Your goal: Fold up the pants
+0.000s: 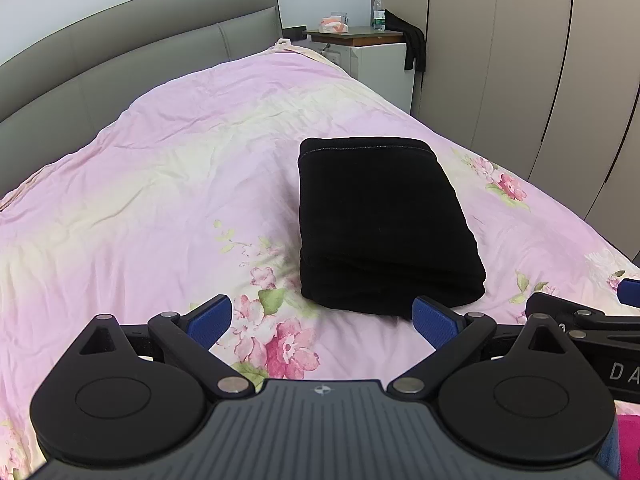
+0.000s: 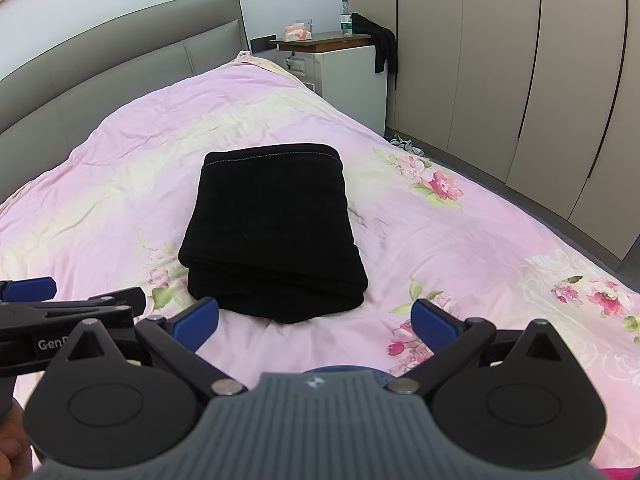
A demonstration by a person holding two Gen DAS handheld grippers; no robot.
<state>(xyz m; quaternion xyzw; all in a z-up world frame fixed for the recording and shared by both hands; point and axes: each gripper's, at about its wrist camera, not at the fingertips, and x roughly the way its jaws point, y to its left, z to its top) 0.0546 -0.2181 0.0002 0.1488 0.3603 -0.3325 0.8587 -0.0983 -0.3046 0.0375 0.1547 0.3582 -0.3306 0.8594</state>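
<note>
Black pants (image 1: 380, 224) lie folded into a thick rectangular stack on the pink floral bedspread (image 1: 160, 200); they also show in the right wrist view (image 2: 272, 236). My left gripper (image 1: 322, 316) is open and empty, just short of the stack's near edge, slightly left of it. My right gripper (image 2: 316, 320) is open and empty, just short of the same near edge. Each gripper shows at the side of the other's view, the right one (image 1: 592, 316) and the left one (image 2: 60, 308). Neither touches the pants.
A grey padded headboard (image 1: 120, 52) runs along the far left. A white nightstand (image 1: 372, 60) with a bottle (image 1: 378, 14) and a tissue box stands at the far end, a dark garment hung on it. Beige wardrobe doors (image 2: 520, 80) line the right.
</note>
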